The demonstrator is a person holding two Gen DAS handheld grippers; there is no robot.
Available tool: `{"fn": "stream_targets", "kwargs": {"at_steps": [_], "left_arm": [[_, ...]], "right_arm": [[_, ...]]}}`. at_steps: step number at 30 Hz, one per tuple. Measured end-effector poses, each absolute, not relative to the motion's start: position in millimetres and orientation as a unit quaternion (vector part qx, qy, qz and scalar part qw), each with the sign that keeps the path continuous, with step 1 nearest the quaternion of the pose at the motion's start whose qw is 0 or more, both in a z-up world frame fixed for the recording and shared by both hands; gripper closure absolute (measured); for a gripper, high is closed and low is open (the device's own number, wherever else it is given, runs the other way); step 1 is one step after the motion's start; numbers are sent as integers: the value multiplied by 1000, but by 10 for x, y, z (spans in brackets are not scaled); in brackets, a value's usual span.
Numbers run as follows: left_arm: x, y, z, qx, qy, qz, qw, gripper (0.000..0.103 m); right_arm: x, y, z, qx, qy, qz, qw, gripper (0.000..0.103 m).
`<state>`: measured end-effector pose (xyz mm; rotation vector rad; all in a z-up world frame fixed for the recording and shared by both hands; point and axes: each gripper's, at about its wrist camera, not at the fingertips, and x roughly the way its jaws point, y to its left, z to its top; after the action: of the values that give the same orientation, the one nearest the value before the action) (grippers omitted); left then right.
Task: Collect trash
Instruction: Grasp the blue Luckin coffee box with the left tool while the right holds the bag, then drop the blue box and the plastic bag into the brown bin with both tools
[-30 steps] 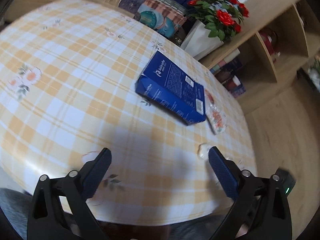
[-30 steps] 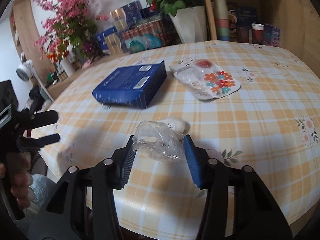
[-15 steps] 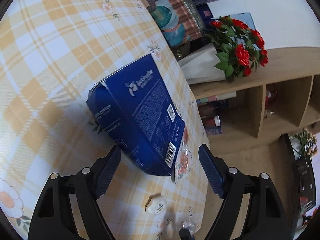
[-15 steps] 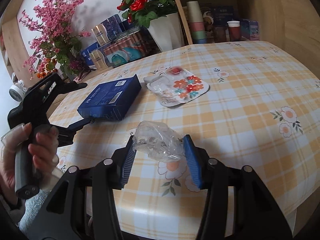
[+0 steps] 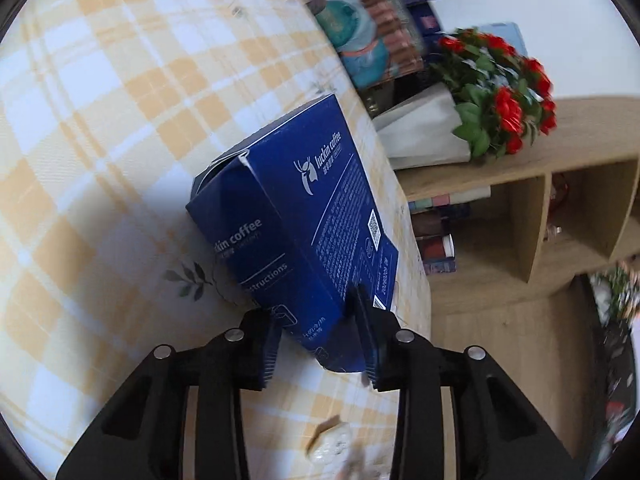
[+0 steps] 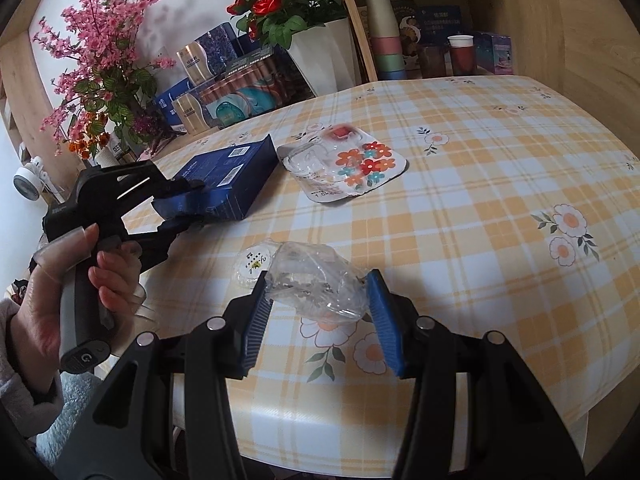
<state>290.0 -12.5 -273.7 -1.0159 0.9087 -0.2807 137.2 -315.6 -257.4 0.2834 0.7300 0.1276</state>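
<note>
A dark blue coffee box (image 5: 304, 216) lies on the checked tablecloth. My left gripper (image 5: 320, 332) has closed on its near end, one finger on each side; the same shows in the right wrist view, with the gripper (image 6: 188, 204) on the box (image 6: 236, 176). My right gripper (image 6: 318, 312) is shut on a crumpled clear plastic wrapper (image 6: 316, 280) and holds it just above the table's near edge. A flat flowered plastic package (image 6: 348, 168) lies beyond the box. A small white round piece (image 6: 254, 262) lies by the wrapper, and also shows in the left wrist view (image 5: 330, 446).
The table (image 6: 500, 184) has a yellow checked cloth. Behind it stand a pot of red roses (image 6: 316, 28), pink blossoms (image 6: 100, 52), tins and boxes (image 6: 224, 84). A wooden shelf (image 6: 440, 52) with cups is at the back right.
My left gripper moved in on the blue box and closed its fingers on the box's near end. My right gripper kept hold of the clear wrapper and drew back a little.
</note>
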Motion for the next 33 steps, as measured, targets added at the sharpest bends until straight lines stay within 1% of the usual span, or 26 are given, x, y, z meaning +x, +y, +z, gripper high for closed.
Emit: {"fn": "stream_targets", "kwargs": {"at_steps": [4,8,10,18,22,29,33], "left_arm": [[2796,-102,-2465,-414,393,-155,806,84],[2611,-102,-2114,-322,373,-176,852,87],[2510,-77,-2025,-295,368,-183,862,88],[1906,10,-1713,-190,366,-221,884,89],[1611,39,-1641,-163,377,-248,877,89],[1028,118,-1600,-143,398,-274,864,89],[738,60,-1615,-110,419,-294,852,89]], "right_arm": [[1352,-3161,-2563,140,353,62,923,53],[1322,-3163,-2536,140,349,62,925,53],[1307,-3161,-2535,144,348,63,924,53],[1153,-3069,-2387,140,336,75,928,53],[1045,-2988,-2282,133,330,86,930,53],[789,-2710,-2094,101,323,121,933,53],[658,-2588,-2022,89,324,130,933,53]]}}
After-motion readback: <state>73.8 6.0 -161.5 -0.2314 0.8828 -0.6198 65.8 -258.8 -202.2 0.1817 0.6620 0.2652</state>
